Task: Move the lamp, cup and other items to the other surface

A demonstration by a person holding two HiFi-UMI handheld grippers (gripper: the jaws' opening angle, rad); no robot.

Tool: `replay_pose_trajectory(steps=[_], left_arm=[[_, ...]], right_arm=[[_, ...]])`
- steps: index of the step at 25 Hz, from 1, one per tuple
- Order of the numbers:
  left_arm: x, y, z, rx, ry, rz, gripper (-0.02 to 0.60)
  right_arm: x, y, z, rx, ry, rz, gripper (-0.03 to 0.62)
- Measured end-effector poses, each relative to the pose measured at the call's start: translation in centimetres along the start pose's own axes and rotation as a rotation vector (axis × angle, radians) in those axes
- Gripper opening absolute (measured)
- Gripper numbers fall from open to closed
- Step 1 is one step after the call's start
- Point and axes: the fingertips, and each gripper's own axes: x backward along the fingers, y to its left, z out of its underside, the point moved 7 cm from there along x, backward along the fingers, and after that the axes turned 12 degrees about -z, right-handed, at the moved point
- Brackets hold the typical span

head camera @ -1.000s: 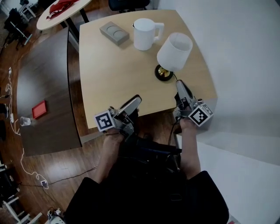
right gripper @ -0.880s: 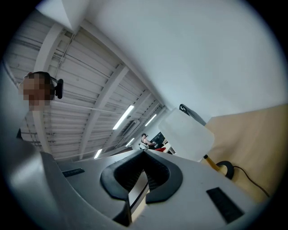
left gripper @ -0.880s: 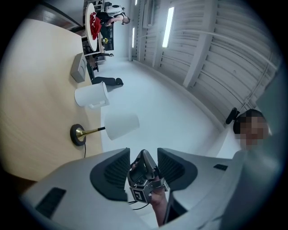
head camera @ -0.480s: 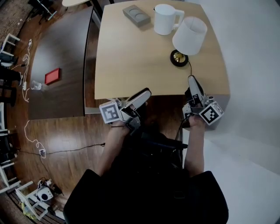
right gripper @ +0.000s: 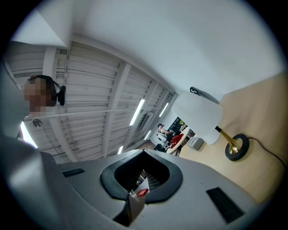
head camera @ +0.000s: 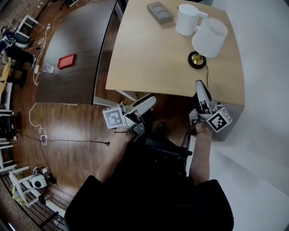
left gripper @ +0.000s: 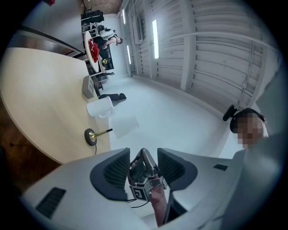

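Three things on the light worktop [head camera: 149, 58]: lamp [head camera: 205, 45] by the right edge, cup [head camera: 187, 19] and grey box [head camera: 160, 12] at the far edge. Nothing grabbed yet; left gripper [head camera: 151, 100] fingers apart, right gripper [head camera: 199, 84] fingers together, so I'd open those before the lamp.

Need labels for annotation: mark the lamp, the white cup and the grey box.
lamp [head camera: 210, 38], head view, on the white shade.
white cup [head camera: 186, 21], head view, on its side wall.
grey box [head camera: 160, 12], head view, on its top face.
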Motion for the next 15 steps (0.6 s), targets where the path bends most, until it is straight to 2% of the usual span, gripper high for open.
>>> replay_pose_trajectory(steps=[7, 15], left_arm=[[1.9, -1.0, 0.5, -0.012, -0.048, -0.035, 0.215], [6.0, -0.5, -1.1, -0.002, -0.130, -0.104, 0.215]], right_arm=[[-0.8, 0.0, 1.6, -0.058, 0.015, -0.061, 0.011], [-5.3, -0.2, 5.5, -0.136, 0.082, -0.128, 0.011]])
